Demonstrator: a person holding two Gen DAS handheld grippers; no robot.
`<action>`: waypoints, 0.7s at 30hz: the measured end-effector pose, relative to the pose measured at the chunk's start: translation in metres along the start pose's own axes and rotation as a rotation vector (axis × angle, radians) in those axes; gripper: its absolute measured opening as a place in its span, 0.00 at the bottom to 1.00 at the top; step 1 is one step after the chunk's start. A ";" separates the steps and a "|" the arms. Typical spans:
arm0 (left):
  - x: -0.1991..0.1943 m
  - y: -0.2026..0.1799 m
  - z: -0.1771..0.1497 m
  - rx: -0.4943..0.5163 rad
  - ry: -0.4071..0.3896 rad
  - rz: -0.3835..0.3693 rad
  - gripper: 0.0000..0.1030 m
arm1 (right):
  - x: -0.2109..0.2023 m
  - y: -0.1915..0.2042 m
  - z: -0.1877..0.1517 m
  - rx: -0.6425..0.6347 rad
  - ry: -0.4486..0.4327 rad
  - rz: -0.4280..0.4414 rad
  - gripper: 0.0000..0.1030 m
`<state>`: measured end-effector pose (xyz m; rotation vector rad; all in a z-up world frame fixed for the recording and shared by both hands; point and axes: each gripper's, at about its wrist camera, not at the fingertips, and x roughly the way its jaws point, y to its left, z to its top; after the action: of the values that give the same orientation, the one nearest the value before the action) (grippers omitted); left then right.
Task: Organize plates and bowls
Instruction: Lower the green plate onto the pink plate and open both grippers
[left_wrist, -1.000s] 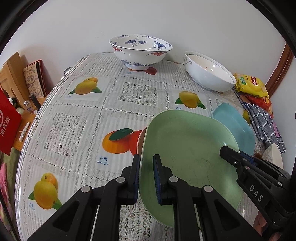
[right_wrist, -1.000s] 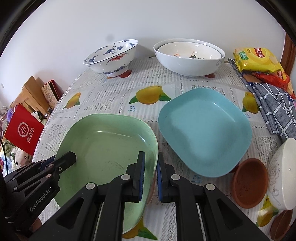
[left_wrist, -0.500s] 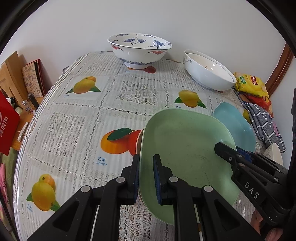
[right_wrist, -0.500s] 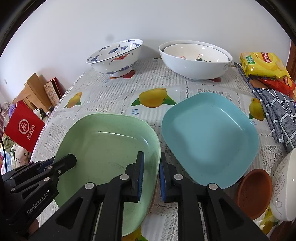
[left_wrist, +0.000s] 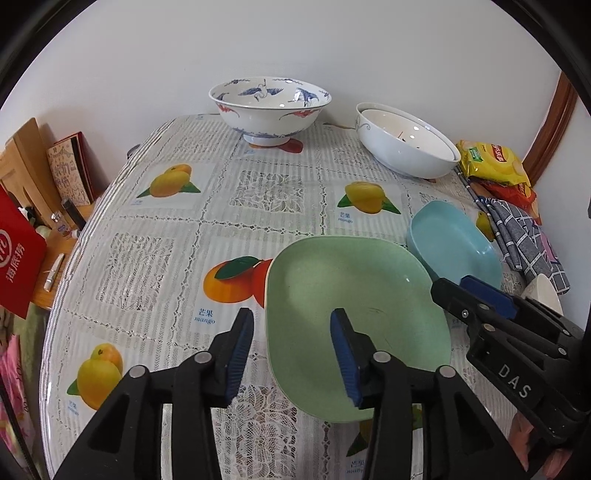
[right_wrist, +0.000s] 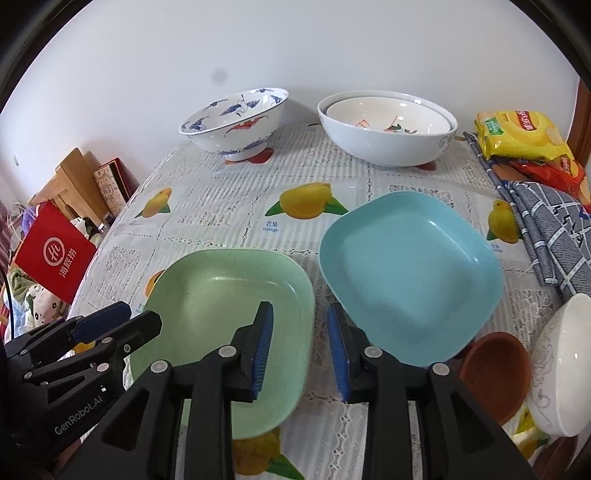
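**plate_stacker:** Release step, by the looks of it. Green plate (left_wrist: 354, 325) sits flat on the bench (left_wrist: 155, 258), just beside the blue plate (right_wrist: 410, 273). Left tongs (left_wrist: 291, 354) and right tongs (right_wrist: 301, 350) have just been opening; each straddles a rim of the green plate, pads off it, gripping nothing.

**bowl_guy:** So the person's letting go. Next move is probably backing both tongs clear of the rims, then picking one plate to stack on the other? Blue plate's edge looks reachable for the right tongs.
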<state>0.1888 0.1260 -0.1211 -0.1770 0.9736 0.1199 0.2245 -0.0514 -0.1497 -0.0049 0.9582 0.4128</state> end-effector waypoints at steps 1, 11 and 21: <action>-0.003 -0.002 0.000 0.002 -0.003 0.001 0.44 | -0.005 -0.001 -0.001 -0.001 -0.007 -0.006 0.41; -0.035 -0.031 0.003 0.047 -0.058 0.001 0.51 | -0.054 -0.033 -0.007 0.049 -0.075 -0.071 0.52; -0.056 -0.079 0.014 0.125 -0.136 0.042 0.57 | -0.099 -0.080 -0.010 0.121 -0.118 -0.115 0.57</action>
<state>0.1830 0.0503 -0.0593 -0.0329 0.8464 0.1084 0.1940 -0.1611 -0.0909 0.0733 0.8610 0.2463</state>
